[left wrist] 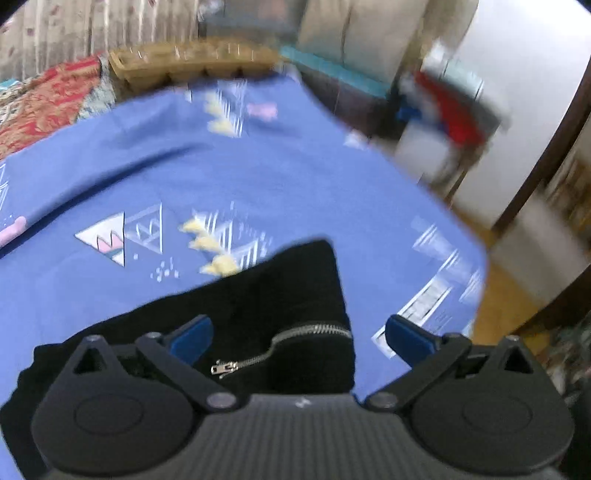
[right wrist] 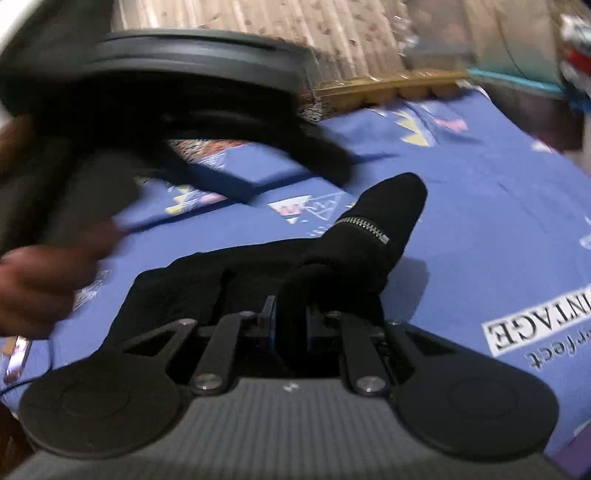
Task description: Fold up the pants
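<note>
Across the bed a blue sheet [left wrist: 229, 173] is lying flat, printed with pale triangles and small pink and yellow shapes; the right wrist view is also showing a white label with dark lettering [right wrist: 537, 328] printed on it near the edge. A red patterned cover [left wrist: 44, 99] is lying beyond the sheet's far left side, and pale flowered curtains [left wrist: 92, 29] are hanging behind it. A wooden floor [left wrist: 509, 295] is showing off the bed's right side, with a blurred heap of red and white things [left wrist: 450, 107] further back against a light wall.

At the head of the sheet a long tan tray [left wrist: 192, 62] with a row of compartments is sitting; what it is holding is too blurred to tell.

Black pants [left wrist: 258, 306] with a silver zipper [left wrist: 280, 347] are lying bunched on the near part of the sheet. The left tongs [left wrist: 299, 338] are standing wide apart above the fabric, with the zippered part showing between the blue pads [left wrist: 192, 338] and neither pad pressing on it. The right tongs [right wrist: 290, 325] are closing tight on a thick fold of the pants, and from that pinch one end of the cloth is rising into a blunt peak. In the right wrist view the left tongs are appearing as a dark blur with a hand [right wrist: 40, 284] gripping the handle.
</note>
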`<action>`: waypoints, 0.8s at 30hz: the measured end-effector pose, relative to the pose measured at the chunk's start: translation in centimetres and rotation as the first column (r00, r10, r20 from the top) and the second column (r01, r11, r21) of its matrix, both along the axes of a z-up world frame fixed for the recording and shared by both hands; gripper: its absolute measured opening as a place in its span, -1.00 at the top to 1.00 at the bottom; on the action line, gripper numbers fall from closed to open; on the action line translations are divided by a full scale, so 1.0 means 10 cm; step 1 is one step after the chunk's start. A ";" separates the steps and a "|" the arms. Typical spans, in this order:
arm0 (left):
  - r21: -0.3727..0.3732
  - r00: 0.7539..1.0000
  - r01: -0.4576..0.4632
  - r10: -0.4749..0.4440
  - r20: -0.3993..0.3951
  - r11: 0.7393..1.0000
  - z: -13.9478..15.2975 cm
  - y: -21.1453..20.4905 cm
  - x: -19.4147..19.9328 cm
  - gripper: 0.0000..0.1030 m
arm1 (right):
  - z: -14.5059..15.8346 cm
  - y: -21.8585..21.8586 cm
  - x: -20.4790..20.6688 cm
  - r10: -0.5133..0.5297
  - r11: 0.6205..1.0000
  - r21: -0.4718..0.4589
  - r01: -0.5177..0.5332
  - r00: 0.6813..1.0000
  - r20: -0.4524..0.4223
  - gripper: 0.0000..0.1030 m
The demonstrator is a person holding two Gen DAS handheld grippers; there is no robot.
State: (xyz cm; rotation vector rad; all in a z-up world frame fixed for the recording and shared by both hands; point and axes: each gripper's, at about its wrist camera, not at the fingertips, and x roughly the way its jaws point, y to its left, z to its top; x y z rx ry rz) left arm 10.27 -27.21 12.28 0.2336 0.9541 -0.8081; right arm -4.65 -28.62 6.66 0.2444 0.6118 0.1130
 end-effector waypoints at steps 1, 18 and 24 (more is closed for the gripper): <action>0.048 1.000 -0.007 0.007 0.003 0.999 -0.07 -0.08 0.00 -0.77 | 0.04 0.04 0.00 0.014 1.000 -0.012 -0.014 1.000 0.011 0.68; -0.235 0.942 -0.300 0.249 -0.223 0.925 -0.02 1.80 0.36 0.53 | 0.11 0.36 0.11 0.203 0.979 -0.018 -0.202 0.978 0.050 0.75; -0.317 0.903 -0.420 0.355 -0.243 0.851 -0.04 2.61 0.31 0.53 | 0.28 0.93 0.31 0.355 0.934 -0.056 -0.352 0.933 0.056 0.75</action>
